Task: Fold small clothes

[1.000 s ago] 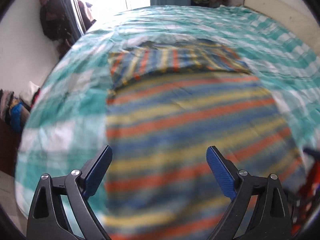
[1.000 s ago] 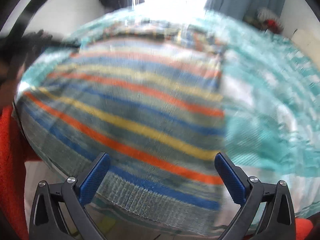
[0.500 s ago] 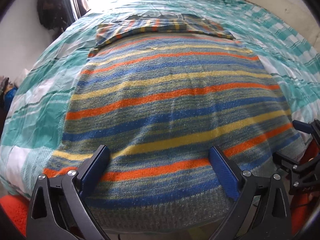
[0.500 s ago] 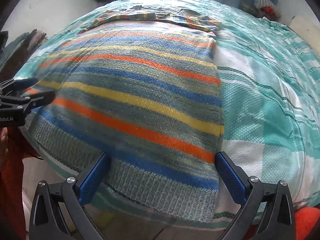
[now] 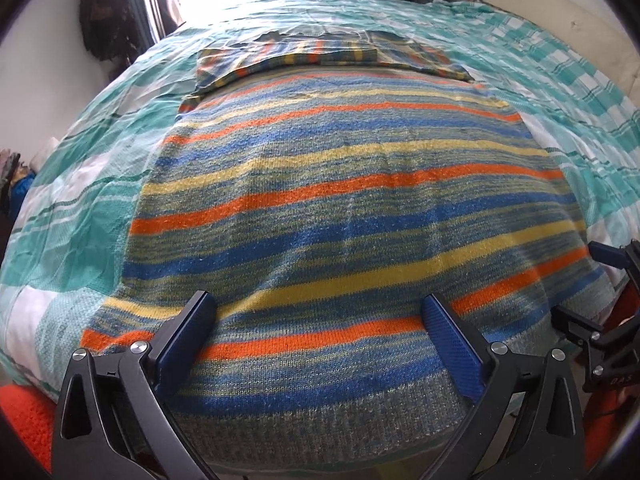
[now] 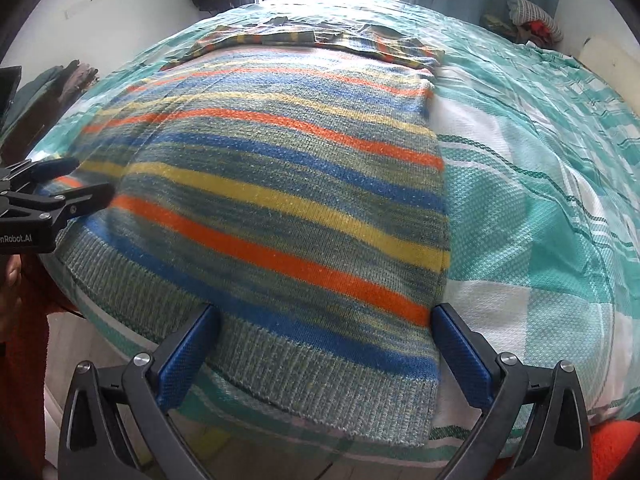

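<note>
A striped knit sweater [image 5: 344, 216] in blue, orange, yellow and grey-green lies flat on the bed, ribbed hem toward me, sleeves folded across its far end. It also shows in the right wrist view [image 6: 280, 184]. My left gripper [image 5: 320, 332] is open and empty, hovering over the hem near its left part. My right gripper [image 6: 324, 340] is open and empty over the hem's right corner. The right gripper shows at the right edge of the left wrist view [image 5: 608, 292]. The left gripper shows at the left edge of the right wrist view [image 6: 52, 192].
The bed carries a teal and white checked cover [image 5: 80, 208] [image 6: 540, 200]. Its near edge runs just under the hem. Dark clothes hang on the wall at far left [image 5: 108, 20]. A pile of clothes [image 6: 528, 16] sits beyond the bed's far right corner.
Both grippers have pulled back toward the near edge of the bed, so the hem is now between their fingers. The sweater lies as before, and the motion blur is gone.
</note>
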`<control>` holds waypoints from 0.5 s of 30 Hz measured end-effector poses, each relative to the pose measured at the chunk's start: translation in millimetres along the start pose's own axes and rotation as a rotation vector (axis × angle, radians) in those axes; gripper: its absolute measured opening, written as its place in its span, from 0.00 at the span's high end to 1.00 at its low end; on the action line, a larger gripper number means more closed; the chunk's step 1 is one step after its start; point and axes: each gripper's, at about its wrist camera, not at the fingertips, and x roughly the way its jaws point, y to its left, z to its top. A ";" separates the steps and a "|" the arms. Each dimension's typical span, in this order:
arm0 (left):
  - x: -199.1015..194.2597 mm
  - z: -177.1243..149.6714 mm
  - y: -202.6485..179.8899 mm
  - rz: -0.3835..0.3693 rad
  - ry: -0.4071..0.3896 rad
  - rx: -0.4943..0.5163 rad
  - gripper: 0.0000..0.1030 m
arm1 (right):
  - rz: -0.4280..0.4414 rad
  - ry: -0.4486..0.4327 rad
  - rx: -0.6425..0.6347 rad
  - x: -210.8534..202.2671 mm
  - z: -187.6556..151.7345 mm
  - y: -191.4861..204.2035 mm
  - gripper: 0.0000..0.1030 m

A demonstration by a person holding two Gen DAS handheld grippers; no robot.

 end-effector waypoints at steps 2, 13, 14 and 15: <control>-0.2 -0.4 0.1 -0.001 -0.002 0.000 0.00 | 0.001 -0.001 0.000 0.1 -0.1 -0.3 0.00; -0.3 -1.5 0.2 -0.001 -0.002 -0.002 0.00 | 0.000 0.000 0.001 0.2 -0.3 0.1 0.00; -0.3 -1.5 0.2 -0.001 -0.002 -0.002 0.00 | 0.000 0.000 0.001 0.1 -0.4 0.3 0.00; -0.3 -1.5 0.1 0.000 -0.002 -0.003 0.00 | 0.000 -0.001 0.001 0.1 -0.3 0.2 0.00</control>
